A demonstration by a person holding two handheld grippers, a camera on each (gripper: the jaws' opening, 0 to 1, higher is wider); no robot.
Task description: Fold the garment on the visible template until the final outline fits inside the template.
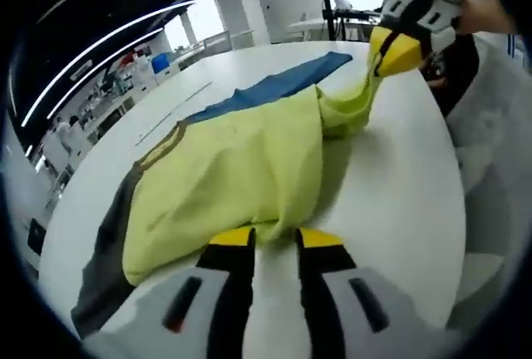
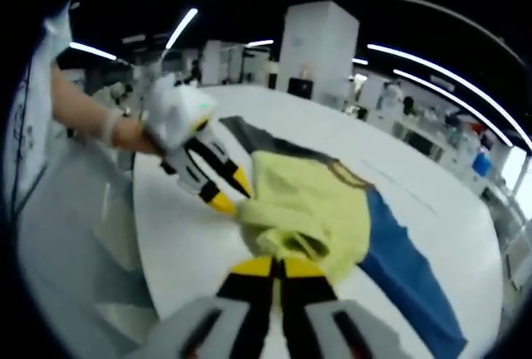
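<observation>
Yellow-green knit cloth, soft and limp, forms the body of the garment (image 1: 241,176), which lies on the round white table (image 1: 391,201) with one blue sleeve (image 1: 274,89) and one grey sleeve (image 1: 104,268) spread flat. We judge it light and drapey, best pinched at hems and corners. The left gripper (image 1: 276,238) clamps the near yellow hem between narrow jaws; the right gripper (image 2: 278,266) pinches a bunched fold of the same cloth and lifts it, seen in the left gripper view as a raised peak. We see bare tabletop on the person's side for sweeping; the table's curved edge lies near. No template outline is discernible.
</observation>
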